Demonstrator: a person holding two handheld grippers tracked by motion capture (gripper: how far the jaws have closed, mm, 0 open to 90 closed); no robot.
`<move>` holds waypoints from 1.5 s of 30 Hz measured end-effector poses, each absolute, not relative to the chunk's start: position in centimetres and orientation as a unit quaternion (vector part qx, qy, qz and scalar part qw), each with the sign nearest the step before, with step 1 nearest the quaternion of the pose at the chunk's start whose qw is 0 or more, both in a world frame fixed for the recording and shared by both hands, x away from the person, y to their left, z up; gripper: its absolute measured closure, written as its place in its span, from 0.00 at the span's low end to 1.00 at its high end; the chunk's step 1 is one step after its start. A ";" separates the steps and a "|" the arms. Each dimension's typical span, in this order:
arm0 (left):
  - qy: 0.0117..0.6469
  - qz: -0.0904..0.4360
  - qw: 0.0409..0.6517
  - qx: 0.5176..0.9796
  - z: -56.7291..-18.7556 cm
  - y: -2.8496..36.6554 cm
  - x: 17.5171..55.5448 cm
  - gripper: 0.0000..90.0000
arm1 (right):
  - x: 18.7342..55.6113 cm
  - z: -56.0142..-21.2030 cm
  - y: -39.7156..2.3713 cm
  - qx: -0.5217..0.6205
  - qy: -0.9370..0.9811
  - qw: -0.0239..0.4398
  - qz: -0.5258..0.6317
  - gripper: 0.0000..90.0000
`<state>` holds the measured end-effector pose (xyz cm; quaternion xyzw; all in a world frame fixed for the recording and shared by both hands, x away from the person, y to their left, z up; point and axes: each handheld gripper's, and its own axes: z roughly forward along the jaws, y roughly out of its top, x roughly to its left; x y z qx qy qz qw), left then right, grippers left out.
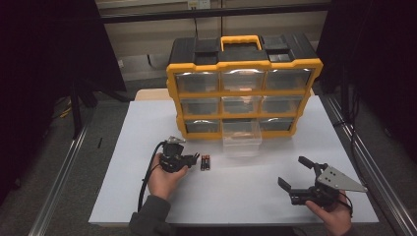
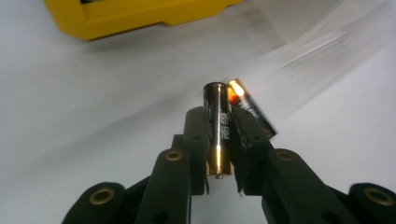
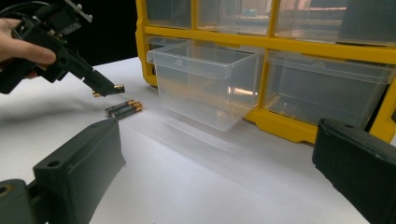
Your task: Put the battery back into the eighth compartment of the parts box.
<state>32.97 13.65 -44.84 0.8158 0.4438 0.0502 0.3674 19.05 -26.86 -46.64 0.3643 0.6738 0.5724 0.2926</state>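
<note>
My left gripper (image 2: 219, 116) is shut on a black and gold battery (image 2: 215, 98), which stands up between the jaws just above the white table. In the high view the left gripper (image 1: 195, 159) is at the table's middle left, its tips beside the batteries (image 1: 205, 162) lying there. In the right gripper view the left gripper (image 3: 106, 87) holds its battery (image 3: 116, 87) a little above two batteries (image 3: 123, 108) lying side by side. A clear drawer (image 1: 241, 136) is pulled out of the yellow organizer (image 1: 244, 93). My right gripper (image 1: 295, 173) is open at the front right and holds nothing.
The organizer's other clear drawers are pushed in. The pulled-out drawer (image 3: 205, 84) looks empty and stands just right of the loose batteries. The white table (image 1: 246, 196) has bare surface between the two grippers. Metal rails (image 1: 59, 182) run along both sides of the table.
</note>
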 end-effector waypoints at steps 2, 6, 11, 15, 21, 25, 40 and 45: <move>0.442 0.043 0.376 0.813 -44.4 13.4 33.0 0.86 | 19.1 -46.6 -26.9 0.364 0.673 0.294 0.573 0.01; 0.426 0.031 0.381 0.820 -42.8 12.7 33.4 0.86 | 19.0 -46.6 -26.8 0.365 0.673 0.292 0.573 0.01; 0.411 0.023 0.385 0.826 -41.7 12.2 33.7 0.86 | 19.1 -46.7 -26.9 0.364 0.674 0.292 0.573 0.01; 0.404 0.022 0.387 0.829 -40.6 11.7 33.9 0.86 | 19.0 -46.7 -26.9 0.363 0.675 0.290 0.573 0.01; 0.394 0.016 0.391 0.832 -39.2 11.0 34.2 0.86 | 19.0 -46.7 -26.9 0.364 0.674 0.288 0.575 0.01; 0.385 0.012 0.391 0.836 -38.2 10.6 34.4 0.86 | 19.0 -46.7 -26.8 0.364 0.674 0.289 0.574 0.01; 0.362 0.007 0.391 0.846 -35.9 8.2 35.2 0.86 | 19.0 -46.8 -26.9 0.362 0.677 0.287 0.573 0.01; 0.360 0.006 0.390 0.848 -35.8 7.6 35.5 0.86 | 19.0 -46.7 -26.9 0.358 0.679 0.286 0.573 0.01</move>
